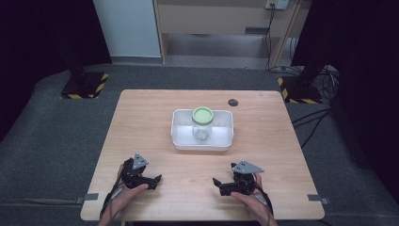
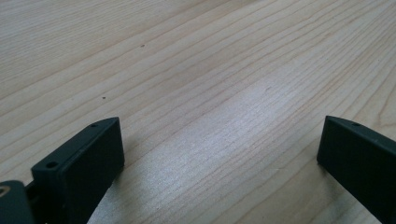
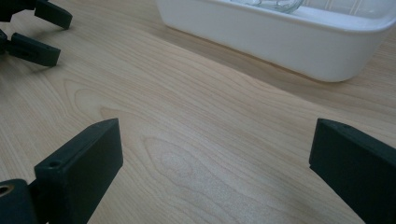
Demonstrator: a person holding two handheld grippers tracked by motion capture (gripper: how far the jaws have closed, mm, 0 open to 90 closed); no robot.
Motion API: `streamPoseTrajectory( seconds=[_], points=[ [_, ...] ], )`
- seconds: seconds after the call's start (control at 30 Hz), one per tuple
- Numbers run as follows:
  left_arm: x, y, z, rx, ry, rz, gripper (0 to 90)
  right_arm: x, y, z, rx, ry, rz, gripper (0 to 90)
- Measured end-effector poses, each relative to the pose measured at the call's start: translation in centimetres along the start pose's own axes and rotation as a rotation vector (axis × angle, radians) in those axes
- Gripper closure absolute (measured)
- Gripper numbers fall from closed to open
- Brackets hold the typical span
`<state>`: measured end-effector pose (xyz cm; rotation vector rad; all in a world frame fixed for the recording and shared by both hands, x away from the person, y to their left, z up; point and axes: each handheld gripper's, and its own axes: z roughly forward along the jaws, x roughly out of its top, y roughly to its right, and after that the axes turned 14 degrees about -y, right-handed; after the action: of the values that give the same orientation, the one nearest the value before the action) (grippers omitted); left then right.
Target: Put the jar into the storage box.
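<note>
A clear glass jar (image 1: 202, 127) with a pale green lid (image 1: 203, 114) stands upright in a white tray (image 1: 202, 146) at the middle of the wooden table (image 1: 141, 117). My left gripper (image 1: 155, 182) rests near the front left, open, jaws pointing right. My right gripper (image 1: 218, 186) rests near the front right, open, jaws pointing left. In the left gripper view, bare wood lies between the wide-apart jaws of the left gripper (image 2: 220, 126). In the right gripper view, the right gripper (image 3: 215, 126) is empty, with the tray (image 3: 280, 42) ahead, the jar's base (image 3: 275, 3) at the top edge, and the left gripper (image 3: 39, 30) at the top left.
A small dark round spot (image 1: 233, 102) marks the table behind the tray. Tape strips (image 1: 91, 196) (image 1: 316, 197) stick to the front corners. Stands with yellow-black bases (image 1: 84, 85) (image 1: 301, 90) sit on the grey floor beyond, with cables (image 1: 315, 122) at the right.
</note>
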<state>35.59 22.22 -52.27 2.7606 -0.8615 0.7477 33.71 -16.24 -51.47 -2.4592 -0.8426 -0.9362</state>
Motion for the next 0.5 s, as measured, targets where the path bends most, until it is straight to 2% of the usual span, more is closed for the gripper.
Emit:
streamPoseTrajectory(
  seconds=[0.5],
  points=[
    [0.0,-0.01,-0.01,0.0,-0.001,0.001,0.0,-0.8,0.24,-0.8,-0.022,0.005,0.011,2.8]
  ],
)
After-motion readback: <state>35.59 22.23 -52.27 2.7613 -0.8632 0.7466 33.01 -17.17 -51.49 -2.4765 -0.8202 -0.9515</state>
